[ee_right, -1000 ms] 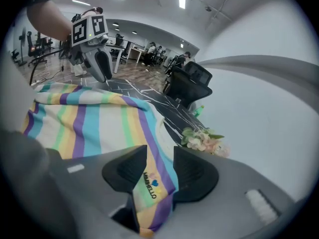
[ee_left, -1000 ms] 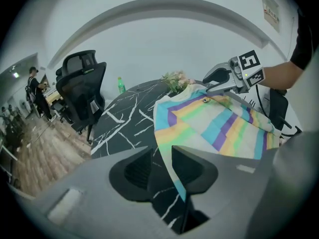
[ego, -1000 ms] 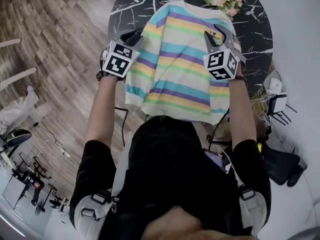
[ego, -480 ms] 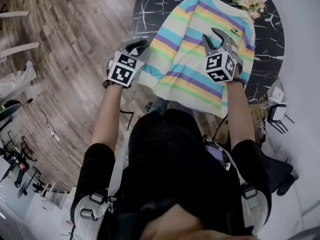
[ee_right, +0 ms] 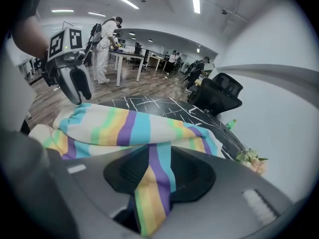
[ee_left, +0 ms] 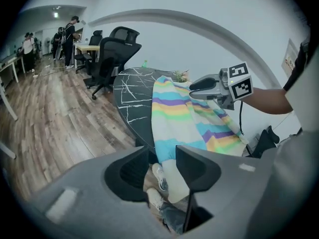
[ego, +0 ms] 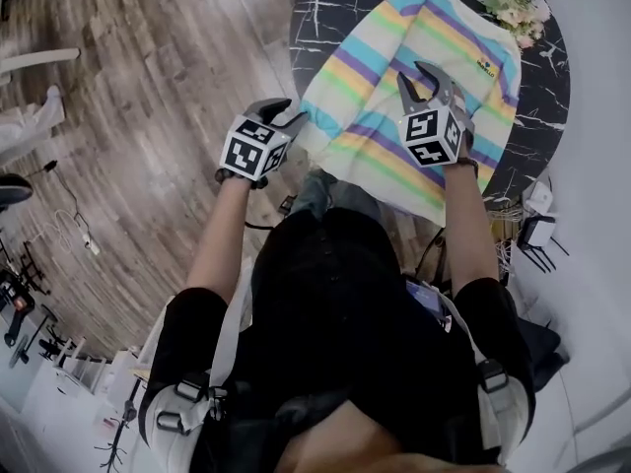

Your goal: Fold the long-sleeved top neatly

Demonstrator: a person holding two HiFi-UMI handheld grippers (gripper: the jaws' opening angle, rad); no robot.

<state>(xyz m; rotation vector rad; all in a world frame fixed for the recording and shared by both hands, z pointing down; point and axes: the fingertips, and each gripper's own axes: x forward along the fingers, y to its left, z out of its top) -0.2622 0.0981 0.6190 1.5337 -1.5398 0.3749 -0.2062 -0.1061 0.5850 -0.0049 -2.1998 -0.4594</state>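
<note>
I can read no wording on my feeds. The small dark logo point(ego: 485, 65) on the chest of the striped top point(ego: 375, 77) is too tiny, and the wall notice point(ee_left: 288, 61) is a blur. The left marker cube point(ego: 254, 148) and the right marker cube point(ego: 431, 138) show only black-and-white square patterns.

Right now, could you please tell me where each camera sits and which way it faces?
Head view: on the head, steeply down at the top on the table; arms, torso, left gripper, right gripper show.
Left gripper view: on that gripper, facing the right gripper; own jaws, just opened wider, straddle the top's edge.
Right gripper view: on that gripper, facing the left one; own jaws, just closing, pinch the top.
Shared: all show the top.
</note>
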